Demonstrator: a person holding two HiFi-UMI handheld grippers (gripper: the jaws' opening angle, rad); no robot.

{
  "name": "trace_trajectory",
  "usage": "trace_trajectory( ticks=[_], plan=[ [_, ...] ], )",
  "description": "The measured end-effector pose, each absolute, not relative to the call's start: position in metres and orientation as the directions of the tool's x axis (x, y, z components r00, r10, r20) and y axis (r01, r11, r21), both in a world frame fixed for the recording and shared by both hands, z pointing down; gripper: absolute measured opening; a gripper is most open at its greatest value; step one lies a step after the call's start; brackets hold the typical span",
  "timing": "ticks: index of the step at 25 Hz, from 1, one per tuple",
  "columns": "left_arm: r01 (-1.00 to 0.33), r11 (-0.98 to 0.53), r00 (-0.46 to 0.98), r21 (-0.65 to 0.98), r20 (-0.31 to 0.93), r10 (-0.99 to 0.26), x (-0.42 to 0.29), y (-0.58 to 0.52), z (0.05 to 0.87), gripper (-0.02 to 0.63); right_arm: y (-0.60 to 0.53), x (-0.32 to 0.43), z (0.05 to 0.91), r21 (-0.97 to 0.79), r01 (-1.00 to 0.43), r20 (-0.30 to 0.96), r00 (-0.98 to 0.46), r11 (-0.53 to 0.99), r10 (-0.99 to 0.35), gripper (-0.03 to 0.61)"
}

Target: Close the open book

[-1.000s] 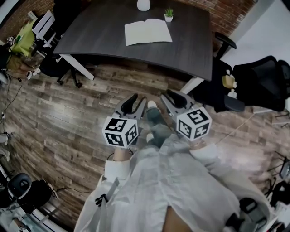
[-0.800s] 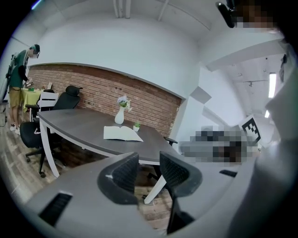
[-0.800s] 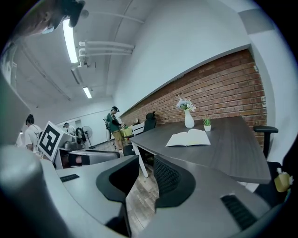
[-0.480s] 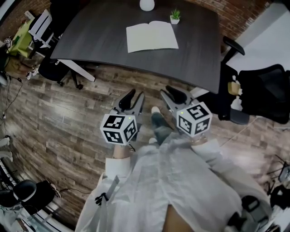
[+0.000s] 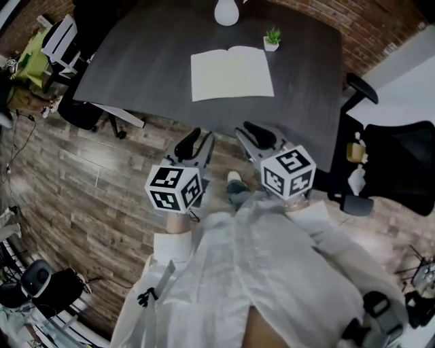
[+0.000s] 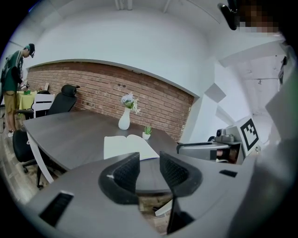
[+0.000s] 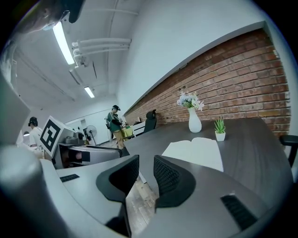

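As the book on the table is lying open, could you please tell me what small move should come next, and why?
Probably bring both claws forward over the table: the open book lies flat mid-table, while the left claw and right claw are empty, jaws apart, and well short of its pages.

Surface: dark grey table (image 5: 136,61), near edge curved
Middle: open book (image 5: 232,73), lying flat, pages up (they look blank)
Far edge: white vase (image 5: 226,12) with flowers
Near book's far right corner: small potted plant (image 5: 272,38), not touching it
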State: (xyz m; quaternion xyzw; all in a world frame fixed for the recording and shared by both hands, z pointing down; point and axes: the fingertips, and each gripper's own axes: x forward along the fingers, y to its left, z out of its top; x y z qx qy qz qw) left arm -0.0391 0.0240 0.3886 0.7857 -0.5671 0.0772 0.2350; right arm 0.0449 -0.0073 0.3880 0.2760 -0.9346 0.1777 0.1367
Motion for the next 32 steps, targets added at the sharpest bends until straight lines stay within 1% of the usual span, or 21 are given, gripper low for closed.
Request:
trace_trajectory(
  ticks=[7, 19, 25, 32],
  plan=[
    [-0.922, -0.282, 0.369, 0.264, 0.384, -0.847, -0.022, -0.038, 0.384, 0.127, -0.064, 0.060, 0.385, -0.249, -0.576, 0.350, -0.803, 0.779, -0.482, 0.094],
    [-0.915, -0.308, 0.397, 0.260, 0.445, -0.803, -0.009, -0.061, 0.392, 0.127, -0.087, 0.078, 0.397, -0.323, -0.610, 0.357, -0.787, 0.724, -0.504, 0.094],
    [-0.903, -0.353, 0.429, 0.245, 0.468, -0.772, -0.007, -0.079, 0.395, 0.127, -0.099, 0.082, 0.402, -0.346, -0.647, 0.352, -0.761, 0.679, -0.545, 0.094],
    [-0.867, -0.437, 0.497, 0.240, 0.486, -0.719, -0.010, -0.110, 0.399, 0.129, -0.126, 0.088, 0.403, -0.350, -0.716, 0.358, -0.698, 0.605, -0.619, 0.094]
  ],
)
